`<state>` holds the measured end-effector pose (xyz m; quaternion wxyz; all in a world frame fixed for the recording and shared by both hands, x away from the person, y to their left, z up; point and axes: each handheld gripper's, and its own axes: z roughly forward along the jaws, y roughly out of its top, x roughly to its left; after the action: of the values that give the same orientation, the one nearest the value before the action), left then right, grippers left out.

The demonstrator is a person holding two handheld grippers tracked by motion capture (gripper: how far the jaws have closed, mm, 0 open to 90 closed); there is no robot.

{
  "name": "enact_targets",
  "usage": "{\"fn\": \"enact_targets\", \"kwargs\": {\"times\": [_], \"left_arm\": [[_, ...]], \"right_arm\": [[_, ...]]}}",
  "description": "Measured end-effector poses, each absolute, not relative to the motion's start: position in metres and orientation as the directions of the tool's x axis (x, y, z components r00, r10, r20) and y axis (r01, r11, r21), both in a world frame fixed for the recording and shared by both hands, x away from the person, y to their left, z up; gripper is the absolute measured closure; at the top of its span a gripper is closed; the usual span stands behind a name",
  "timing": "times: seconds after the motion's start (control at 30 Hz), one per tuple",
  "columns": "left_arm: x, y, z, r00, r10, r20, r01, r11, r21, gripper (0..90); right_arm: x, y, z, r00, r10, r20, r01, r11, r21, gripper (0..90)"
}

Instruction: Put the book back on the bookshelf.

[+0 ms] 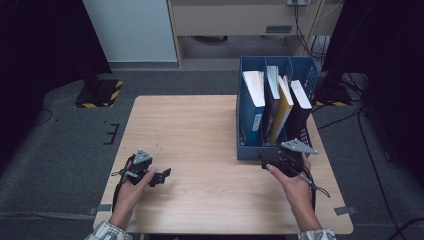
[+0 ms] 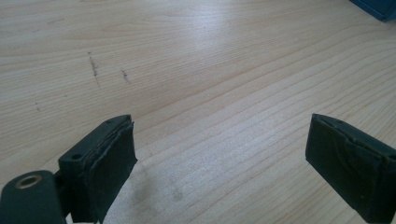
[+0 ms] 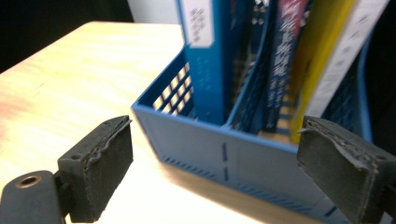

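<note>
The right gripper [image 1: 266, 161], jaws wide apart and empty, sits just before the blue file rack [image 1: 248, 150] at the table's [image 1: 200, 130] right edge. The rack holds upright books, apparently four: blue, dark, yellow, black. The left gripper [image 1: 163, 176] gapes empty near the front-left corner.

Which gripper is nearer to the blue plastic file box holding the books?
Right. The right gripper sits at the near wall of the blue plastic file box, jaws open toward it. The left gripper rests over bare wooden table, far off to the box's left.
</note>
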<state>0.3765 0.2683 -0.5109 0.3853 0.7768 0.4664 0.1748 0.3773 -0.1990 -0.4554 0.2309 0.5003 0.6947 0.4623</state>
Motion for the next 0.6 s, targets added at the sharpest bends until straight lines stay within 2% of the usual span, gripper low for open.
{"fn": "enact_targets", "kwargs": {"times": [0.5,0.6], "left_arm": [[0.377,0.268,-0.512,0.509,0.856,-0.088,0.595,-0.276,0.755,6.2],[0.377,0.267,-0.512,0.510,0.856,-0.088,0.596,-0.277,0.754,6.2]], "right_arm": [[0.359,-0.169,-0.483,-0.473,0.877,0.082,0.513,0.198,0.835,7.5],[0.358,-0.165,-0.489,-0.475,0.875,0.093,0.548,0.211,0.809,6.9]]}}
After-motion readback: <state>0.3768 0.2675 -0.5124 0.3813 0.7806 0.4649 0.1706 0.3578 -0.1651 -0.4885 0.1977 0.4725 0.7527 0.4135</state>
